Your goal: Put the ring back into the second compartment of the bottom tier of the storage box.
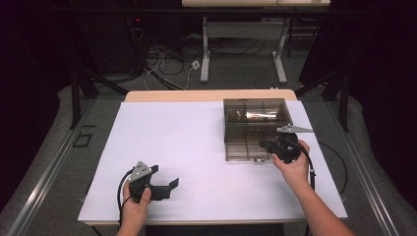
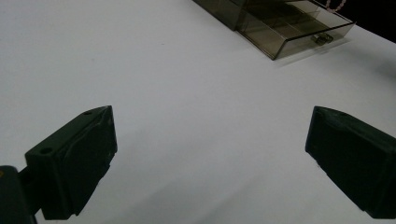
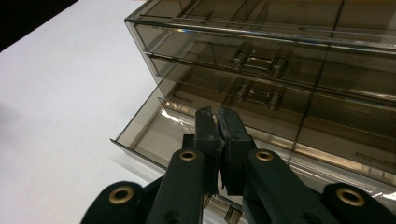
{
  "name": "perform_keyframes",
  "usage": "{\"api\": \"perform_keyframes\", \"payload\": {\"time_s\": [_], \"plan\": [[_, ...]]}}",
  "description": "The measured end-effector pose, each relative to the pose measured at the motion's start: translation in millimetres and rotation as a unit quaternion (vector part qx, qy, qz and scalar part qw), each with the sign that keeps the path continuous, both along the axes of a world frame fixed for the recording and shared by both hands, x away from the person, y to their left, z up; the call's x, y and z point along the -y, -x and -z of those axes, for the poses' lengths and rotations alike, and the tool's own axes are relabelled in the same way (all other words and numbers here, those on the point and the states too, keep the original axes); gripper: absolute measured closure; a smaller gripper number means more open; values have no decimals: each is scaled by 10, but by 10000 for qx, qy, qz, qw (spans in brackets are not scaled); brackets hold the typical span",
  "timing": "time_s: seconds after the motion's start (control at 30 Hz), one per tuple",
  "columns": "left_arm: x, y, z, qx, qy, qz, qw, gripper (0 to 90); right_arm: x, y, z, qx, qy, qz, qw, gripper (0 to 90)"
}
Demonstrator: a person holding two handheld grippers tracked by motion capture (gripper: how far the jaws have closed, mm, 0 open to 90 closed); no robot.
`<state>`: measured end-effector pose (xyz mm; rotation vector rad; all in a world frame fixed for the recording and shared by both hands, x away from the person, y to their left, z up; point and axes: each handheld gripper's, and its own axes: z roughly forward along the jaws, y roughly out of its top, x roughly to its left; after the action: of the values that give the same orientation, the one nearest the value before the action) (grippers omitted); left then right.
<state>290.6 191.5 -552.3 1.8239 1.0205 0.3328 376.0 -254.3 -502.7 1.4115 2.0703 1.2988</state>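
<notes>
High view: a white bench [image 1: 196, 162] carries a smoky clear drawer box [image 1: 254, 118] on its far right part. The bottom drawer [image 1: 246, 147] is pulled out toward the near side. The right gripper [image 1: 268, 145] sits at the near right corner of that open drawer, held by the right hand [image 1: 295, 164], with its grey plate above. The left gripper [image 1: 164, 179] rests low over the near left part of the bench in the left hand [image 1: 135, 204], well apart from the box, its jaws spread.

Left gripper view: the two black jaws stand wide apart with nothing but bare white bench [image 2: 187, 116] between them — the gripper is fully open and holds nothing. The drawer box [image 2: 224, 9] shows at the far edge, its drawer [image 2: 294, 32] drawn out, a small handle [image 2: 321, 38] on its front.

Right gripper view: the right gripper [image 3: 218, 122] has its jaws pressed together, pad against pad, over the open drawer [image 3: 154, 130]. Whether anything thin is pinched between them cannot be told. The tips lie just before the closed drawers above, whose handles [image 3: 259, 59] are stacked one over the other — the tips are near the lower handle [image 3: 257, 95] and not touching it.
</notes>
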Motion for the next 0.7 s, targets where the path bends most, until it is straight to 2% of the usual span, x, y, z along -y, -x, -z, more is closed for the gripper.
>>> {"api": "perform_keyframes", "payload": {"time_s": [0.37, 0.7], "plan": [[6, 1, 4, -25, 28, -5, 10000, 22, -26, -38, 76, -101, 81, 18, 9999, 879], [7, -1, 6, -38, 20, 3, 10000, 22, -85, -78, 144, -173, 221, -94, 9996, 878]]}}
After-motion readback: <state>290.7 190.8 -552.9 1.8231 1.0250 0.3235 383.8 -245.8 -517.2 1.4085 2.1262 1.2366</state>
